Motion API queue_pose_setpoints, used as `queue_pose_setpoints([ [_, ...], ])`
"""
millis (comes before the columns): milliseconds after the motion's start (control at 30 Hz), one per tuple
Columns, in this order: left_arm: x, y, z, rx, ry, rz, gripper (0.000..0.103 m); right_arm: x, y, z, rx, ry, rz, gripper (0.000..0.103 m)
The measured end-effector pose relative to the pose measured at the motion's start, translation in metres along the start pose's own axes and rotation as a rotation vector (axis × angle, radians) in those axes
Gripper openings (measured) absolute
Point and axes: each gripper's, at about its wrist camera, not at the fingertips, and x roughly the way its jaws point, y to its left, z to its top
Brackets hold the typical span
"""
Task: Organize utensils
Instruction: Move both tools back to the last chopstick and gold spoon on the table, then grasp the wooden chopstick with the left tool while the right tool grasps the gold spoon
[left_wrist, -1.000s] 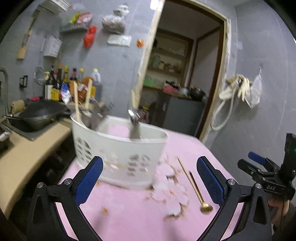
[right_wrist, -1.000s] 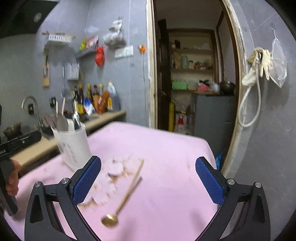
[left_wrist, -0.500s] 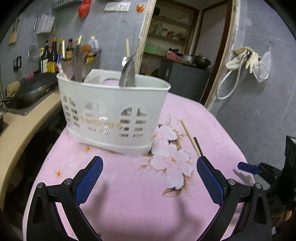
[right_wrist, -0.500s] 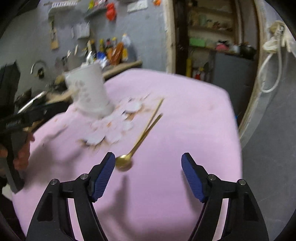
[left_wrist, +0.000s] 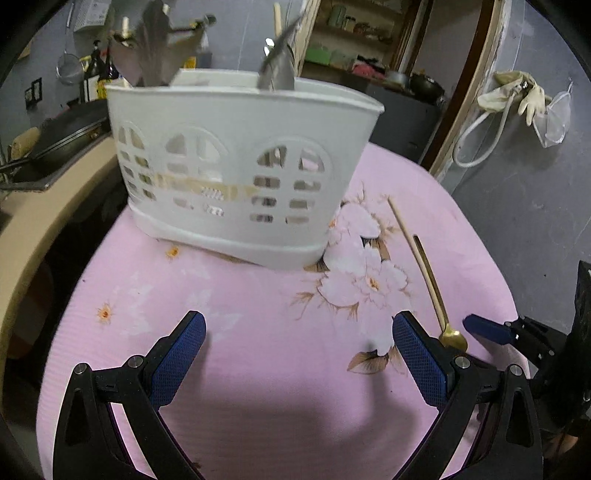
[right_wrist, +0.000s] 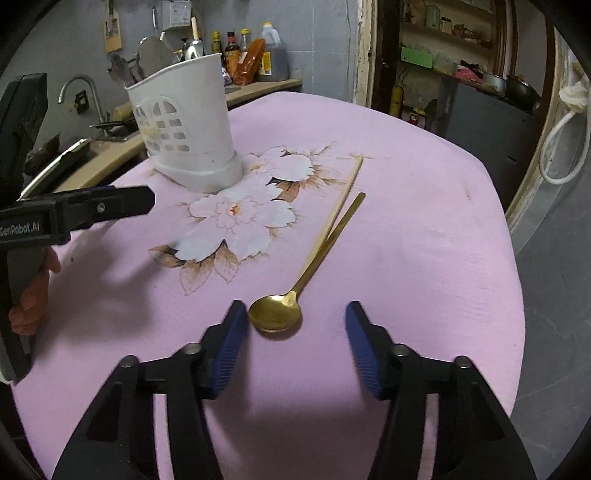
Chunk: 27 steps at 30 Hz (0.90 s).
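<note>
Both tongs gape wide, empty, low over a pink flowered tablecloth (right_wrist: 424, 221). Right tongs (right_wrist: 295, 332) have the gold spoon (right_wrist: 275, 314) just ahead, beside a chopstick (right_wrist: 347, 188). Left tongs (left_wrist: 295, 354) face the white caddy (left_wrist: 236, 166) holding blurred, probably metal utensils (left_wrist: 277, 66).

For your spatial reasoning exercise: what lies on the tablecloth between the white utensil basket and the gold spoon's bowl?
In the right wrist view, only the cloth's printed flowers lie between the white utensil basket and the gold spoon; no objects.
</note>
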Motion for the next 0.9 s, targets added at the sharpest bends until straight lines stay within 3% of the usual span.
queue_pose_setpoints([
  [200, 0.005, -0.008, 0.001, 0.029, 0.036, -0.046, 0.096, -0.004, -0.013, 0.0, 0.045, -0.012, 0.024, 0.026],
  [433, 0.018, -0.034, 0.004, 0.102, 0.098, -0.106, 0.065, -0.014, -0.024, -0.005, 0.047, -0.021, 0.001, 0.026],
  [733, 0.037, -0.072, 0.014, 0.184, 0.142, -0.18, 0.04, -0.028, -0.04, -0.015, 0.024, -0.049, -0.077, 0.025],
  [900, 0.06, -0.092, 0.023, 0.216, 0.208, -0.204, 0.028, -0.032, -0.045, -0.019, 0.028, -0.056, -0.084, 0.025],
])
